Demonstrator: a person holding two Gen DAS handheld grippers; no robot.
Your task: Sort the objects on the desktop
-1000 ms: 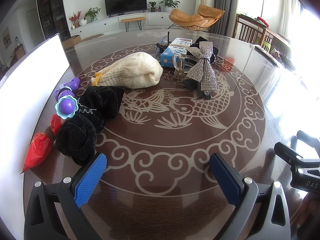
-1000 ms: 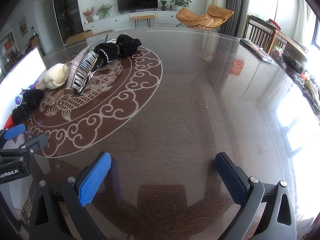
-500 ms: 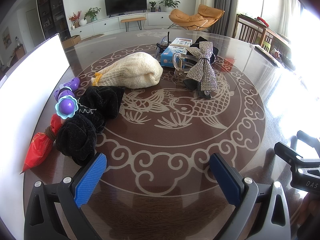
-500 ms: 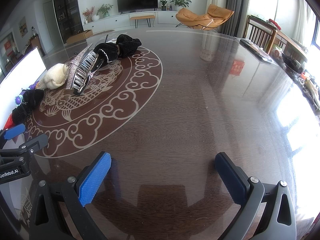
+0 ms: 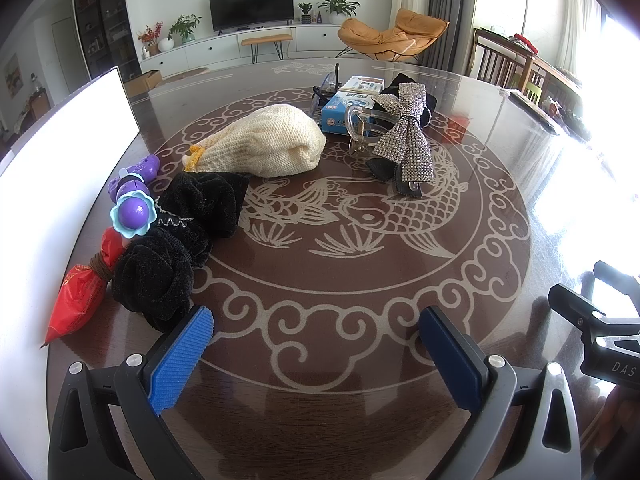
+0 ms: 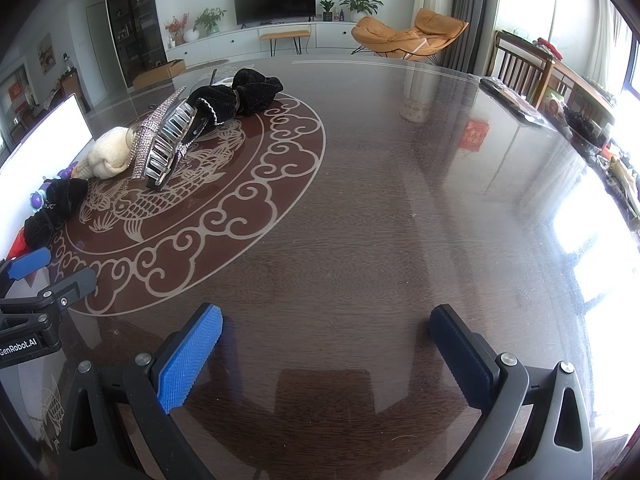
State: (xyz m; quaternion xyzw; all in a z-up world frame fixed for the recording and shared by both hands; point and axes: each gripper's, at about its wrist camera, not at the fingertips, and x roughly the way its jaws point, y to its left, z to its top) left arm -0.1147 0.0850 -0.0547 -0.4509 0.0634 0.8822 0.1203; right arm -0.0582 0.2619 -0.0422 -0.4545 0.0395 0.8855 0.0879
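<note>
A: Fingers first; how are the left gripper's (image 5: 316,344) pads set?
B: They are spread wide and nothing is held between them; only the patterned table (image 5: 360,280) is seen in the gap; the left pad (image 5: 182,360) is found just beside the black velvet cloth (image 5: 172,248), though contact cannot be told.

A: And the right gripper (image 6: 326,354)?
B: Its fingers are likewise parted and empty; bare tabletop is spread ahead of and to the right of it, as far as the rounded far edge.

A: Where are the things to be sorted?
B: They are gathered on the left half of the table; a red packet (image 5: 80,292) and a purple toy (image 5: 134,208) are laid near the left rim, beside a white board (image 5: 52,184); the cream knitted item (image 5: 264,146) is placed further in; a rhinestone bow clip (image 5: 404,136) is leaned against a clear hair claw (image 5: 358,124), with a blue box (image 5: 346,110) behind.

A: Open room?
B: The middle of the carp medallion is left free between the left gripper and the bow clip.
</note>
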